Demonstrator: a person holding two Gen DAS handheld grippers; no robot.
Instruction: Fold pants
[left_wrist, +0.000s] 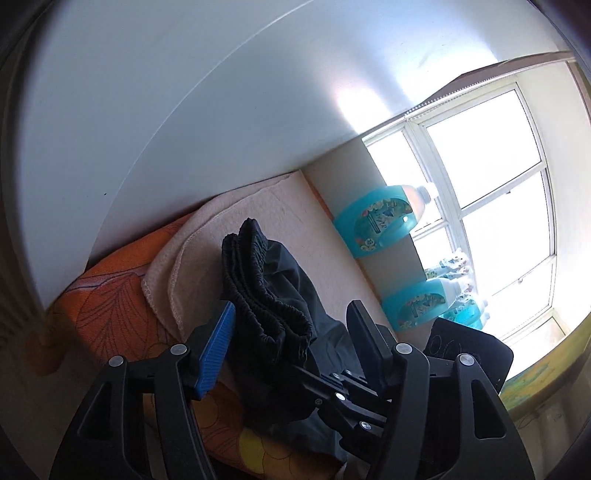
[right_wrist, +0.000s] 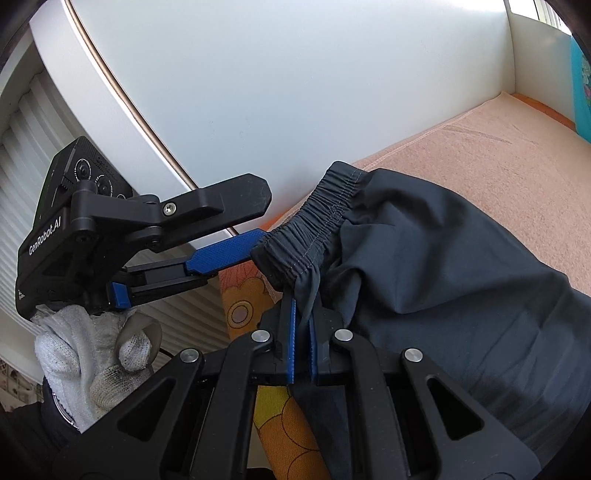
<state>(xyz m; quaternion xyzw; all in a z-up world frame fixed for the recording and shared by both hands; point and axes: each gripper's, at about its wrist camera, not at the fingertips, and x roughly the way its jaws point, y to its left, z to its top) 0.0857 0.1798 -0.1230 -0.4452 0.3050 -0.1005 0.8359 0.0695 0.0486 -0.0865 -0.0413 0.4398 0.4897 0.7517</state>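
While the right gripper (right_wrist: 302, 328) pinches dark fabric just below the waistband, holding the pants (right_wrist: 424, 266) up for folding, the left gripper (right_wrist: 255, 214) gapes at ten o'clock, ready for the elastic; beyond lies the peach towel (right_wrist: 480, 147).

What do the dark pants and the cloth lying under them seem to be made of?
The pants look like a thin, smooth woven fabric, perhaps a synthetic one, matte dark grey: it creases softly, and the waistband is gathered elastic with visible stitching. The cloth under them, a peach towel, looks like soft napped cotton or fleece, with a fuzzy surface and a stitched edge.
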